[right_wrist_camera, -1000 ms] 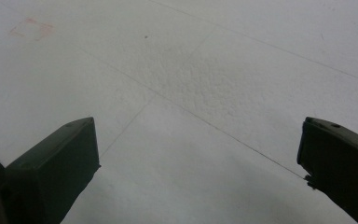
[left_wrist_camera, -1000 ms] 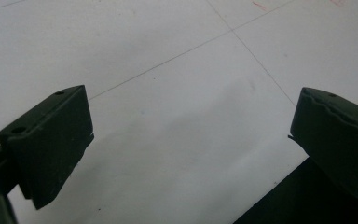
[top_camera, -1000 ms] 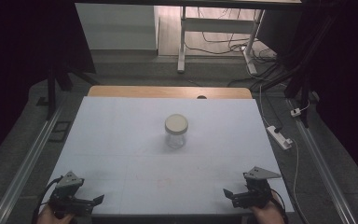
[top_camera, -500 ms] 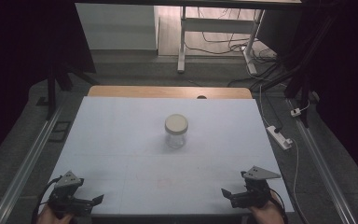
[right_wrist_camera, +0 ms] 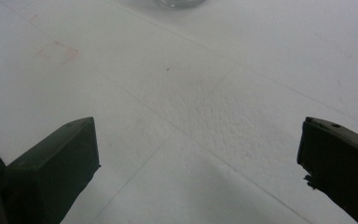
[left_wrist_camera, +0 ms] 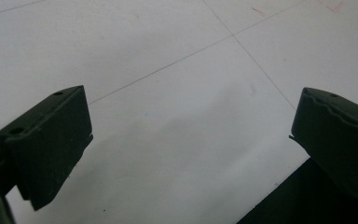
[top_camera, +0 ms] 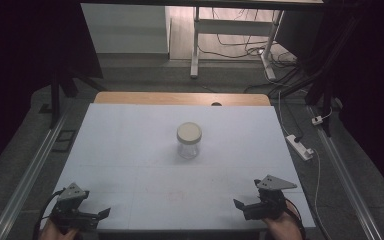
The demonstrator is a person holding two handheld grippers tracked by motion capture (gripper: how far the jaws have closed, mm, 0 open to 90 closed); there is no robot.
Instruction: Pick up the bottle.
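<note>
Under your hands lies a flat white table top (top_camera: 130, 150), scored with thin lines and edged at the far side by a pale wooden strip (top_camera: 180, 98). Beyond it the dim room shows a grey floor, white metal frame legs (top_camera: 196, 45) and loose dark cables (top_camera: 240, 42). A white power strip (top_camera: 300, 146) lies on the floor off the table's right edge.

Near the middle of the table stands a clear glass jar with a cream round lid (top_camera: 188, 140), upright, with bare surface all around it and nothing between it and you.

Your left gripper (top_camera: 91, 216) sits at the near left corner, your right gripper (top_camera: 244, 206) at the near right, both well apart from the jar. Each has its black jaws spread wide, holding nothing.
</note>
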